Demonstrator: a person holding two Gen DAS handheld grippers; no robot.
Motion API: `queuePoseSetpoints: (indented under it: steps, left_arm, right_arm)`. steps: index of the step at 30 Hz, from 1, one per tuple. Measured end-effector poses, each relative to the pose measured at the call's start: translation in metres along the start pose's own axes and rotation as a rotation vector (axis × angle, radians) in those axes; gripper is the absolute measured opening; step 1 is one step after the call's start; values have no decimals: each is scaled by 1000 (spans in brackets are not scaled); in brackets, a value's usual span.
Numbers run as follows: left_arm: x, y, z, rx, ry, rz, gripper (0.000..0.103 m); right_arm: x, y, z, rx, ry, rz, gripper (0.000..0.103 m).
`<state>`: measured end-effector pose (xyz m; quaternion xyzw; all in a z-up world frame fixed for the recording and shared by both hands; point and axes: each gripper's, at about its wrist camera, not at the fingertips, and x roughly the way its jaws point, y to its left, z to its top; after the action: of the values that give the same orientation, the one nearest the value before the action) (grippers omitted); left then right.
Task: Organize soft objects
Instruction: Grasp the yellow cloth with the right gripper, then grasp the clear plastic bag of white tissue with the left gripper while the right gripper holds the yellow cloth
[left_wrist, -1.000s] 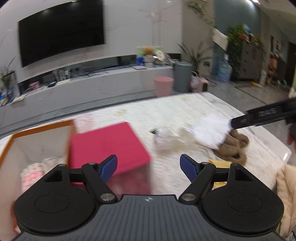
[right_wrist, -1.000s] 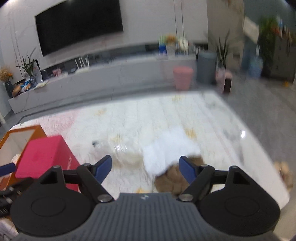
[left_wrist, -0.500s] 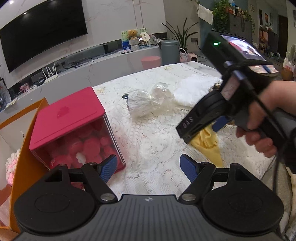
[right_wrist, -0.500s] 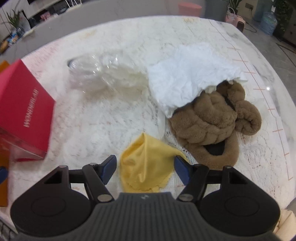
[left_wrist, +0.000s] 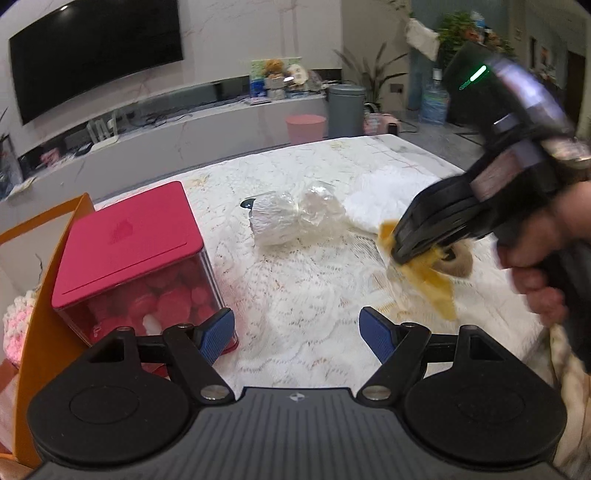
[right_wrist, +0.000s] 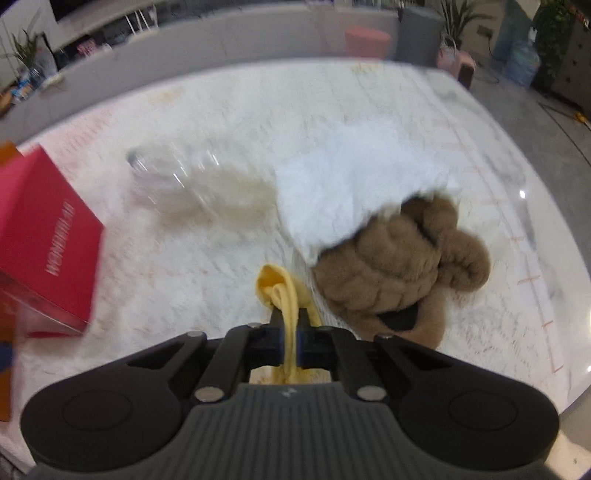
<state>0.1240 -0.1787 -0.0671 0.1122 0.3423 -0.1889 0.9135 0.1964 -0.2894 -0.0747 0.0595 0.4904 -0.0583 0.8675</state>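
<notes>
Left wrist view: the left hand-held gripper (left_wrist: 297, 334) hangs wide open and empty beside the red-lidded box (left_wrist: 133, 258), probably waiting its turn. Lace-covered worktop (left_wrist: 295, 295), TV (left_wrist: 96, 51) on the far wall.

Right wrist view: the right hand-held gripper (right_wrist: 291, 341) just snapped closed, pinching the yellow cloth (right_wrist: 284, 295) next to the brown plush (right_wrist: 399, 266) and white towel (right_wrist: 354, 188).

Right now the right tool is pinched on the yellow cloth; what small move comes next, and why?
Probably lift it straight up a little. The right tool has just closed on the yellow cloth, whose lower folds lie on the lace table cover right beside the brown plush. A short lift would likely free it without dragging that plush.
</notes>
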Motion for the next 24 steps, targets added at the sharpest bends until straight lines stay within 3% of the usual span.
queuePoseSetpoints:
  steps: [2,9,14,17,21,24]
  left_arm:
    - [4,-11,6,49,-1,19,90]
    - [24,-47,44,526,-44,68,90]
    - [49,-61,67,954,-92,-70,93]
    - [72,-66,71,1198,-60,-108,94]
    - [102,-62,82,1301,-1,-174,94]
    - [133,-60,85,1342,96,-189,94]
  right_arm:
    - [-21,-1,3,-13,-59,7,3]
    - [-72,-38,2,53,-200,27,3]
    - [-71,-75,0,204,-218,13,3]
    - [-61,-90,-3,265,-200,4,4]
    - [-60,-104,-6,329,-225,-17,4]
    - [-59,-114,-7,369,-233,-8,4]
